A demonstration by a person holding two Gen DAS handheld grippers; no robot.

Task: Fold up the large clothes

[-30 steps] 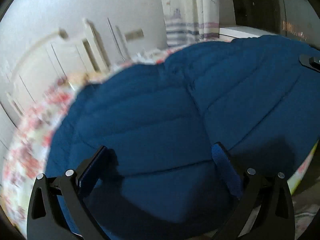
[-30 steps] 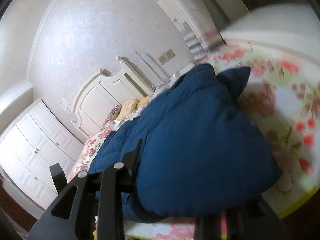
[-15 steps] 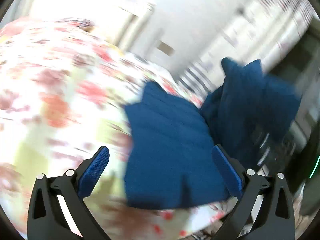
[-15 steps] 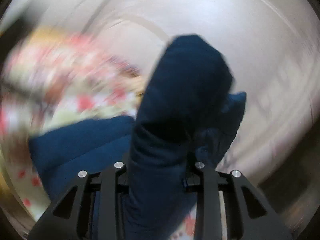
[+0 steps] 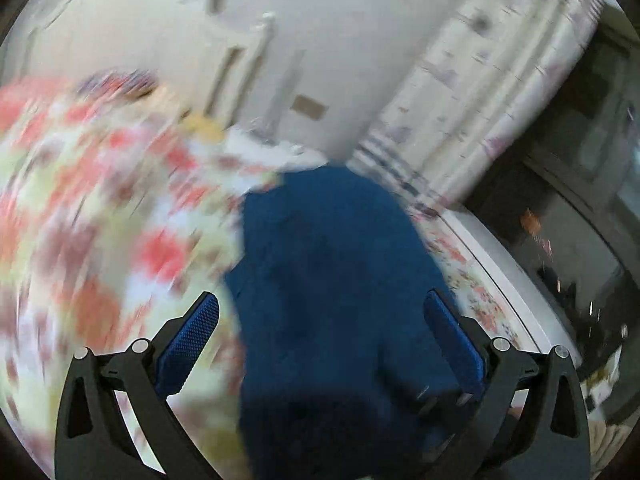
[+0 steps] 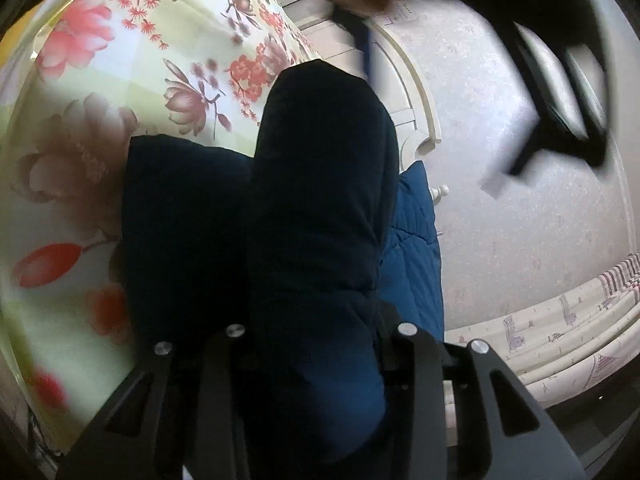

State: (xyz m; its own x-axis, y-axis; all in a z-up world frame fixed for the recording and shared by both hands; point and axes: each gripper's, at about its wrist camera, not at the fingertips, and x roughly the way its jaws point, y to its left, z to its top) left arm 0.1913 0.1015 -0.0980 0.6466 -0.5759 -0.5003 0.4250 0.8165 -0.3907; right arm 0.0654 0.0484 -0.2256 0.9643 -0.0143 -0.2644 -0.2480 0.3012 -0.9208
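My right gripper (image 6: 316,344) is easing apart with the blue jacket (image 6: 320,200) bunched between its 2 fingers — my left gripper (image 5: 320,336) is hanging spread wide over the floral bedspread (image 5: 100,208).

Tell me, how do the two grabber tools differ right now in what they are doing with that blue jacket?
The left gripper stands wide open, its blue pads clear of the blue jacket; the right gripper has a thick fold of that jacket between its jaws, which are opening. The left gripper's pads show plainly; the right gripper's are buried in fabric. Both point over the flowered bedsheet.
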